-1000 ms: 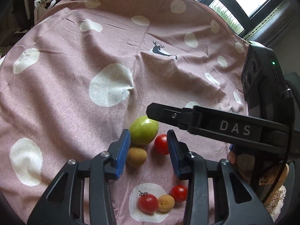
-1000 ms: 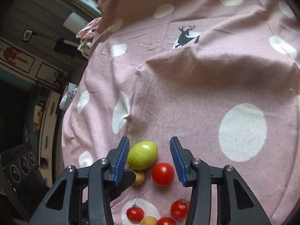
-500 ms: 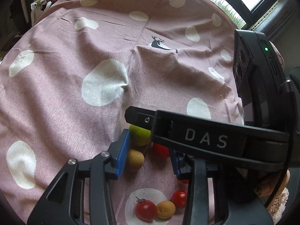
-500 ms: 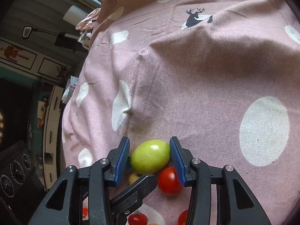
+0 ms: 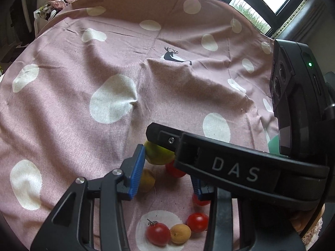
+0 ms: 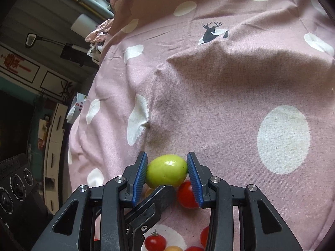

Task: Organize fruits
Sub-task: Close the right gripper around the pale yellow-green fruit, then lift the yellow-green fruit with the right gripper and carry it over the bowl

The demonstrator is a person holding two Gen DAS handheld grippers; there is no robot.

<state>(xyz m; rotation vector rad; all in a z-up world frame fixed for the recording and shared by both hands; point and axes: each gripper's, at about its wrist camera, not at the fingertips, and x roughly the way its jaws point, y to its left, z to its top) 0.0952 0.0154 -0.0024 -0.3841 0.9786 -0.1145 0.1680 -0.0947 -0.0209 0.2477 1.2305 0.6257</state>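
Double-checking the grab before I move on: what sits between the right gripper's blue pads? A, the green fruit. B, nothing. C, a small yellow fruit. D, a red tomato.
A: in the right wrist view the green fruit fills the gap of the right gripper, both pads touching it.

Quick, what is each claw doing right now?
Left claw: open, holding nothing.
Right claw: has just been closing, now clamped on the green fruit.

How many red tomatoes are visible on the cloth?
4: one beside the green fruit, one behind a blue finger pad, two flanking the near orange fruit; more may be hidden.
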